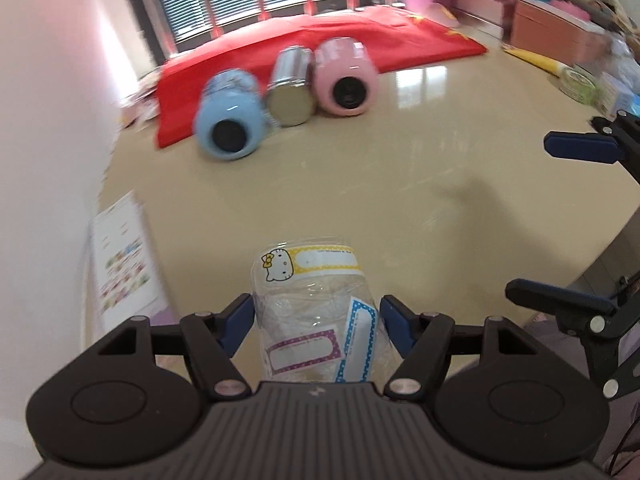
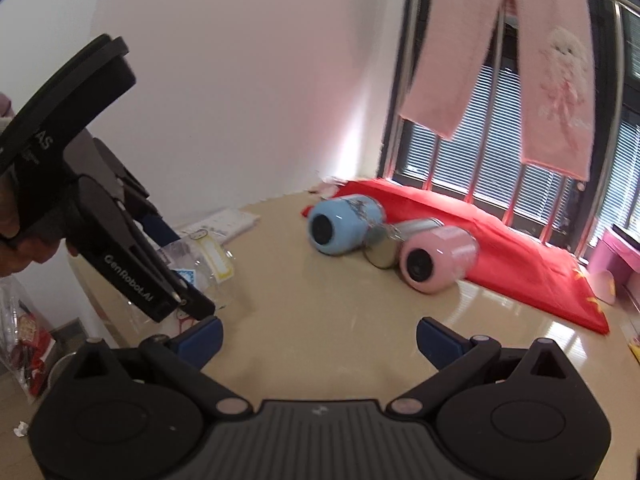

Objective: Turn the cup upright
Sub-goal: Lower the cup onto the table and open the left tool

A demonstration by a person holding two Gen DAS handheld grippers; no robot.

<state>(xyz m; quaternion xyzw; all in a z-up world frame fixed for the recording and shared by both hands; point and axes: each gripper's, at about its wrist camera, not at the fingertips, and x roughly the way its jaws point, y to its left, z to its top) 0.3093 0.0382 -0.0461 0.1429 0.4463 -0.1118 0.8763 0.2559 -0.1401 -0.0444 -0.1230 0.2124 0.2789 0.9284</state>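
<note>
Table [image 1: 400, 208] first: three cups lie on their sides by the red cloth [image 1: 320, 36], well beyond the clear stickered cup [image 1: 316, 312]. That cup sits clamped between the left gripper [image 1: 318, 322] fingers. Right gripper [image 2: 318, 340], jaws apart, hangs empty just beside it.

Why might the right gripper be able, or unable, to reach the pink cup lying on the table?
Probably able: the right gripper is open and empty, and only bare table lies between it and the pink cup. The steel cup touches its left side, which could crowd one finger.
</note>
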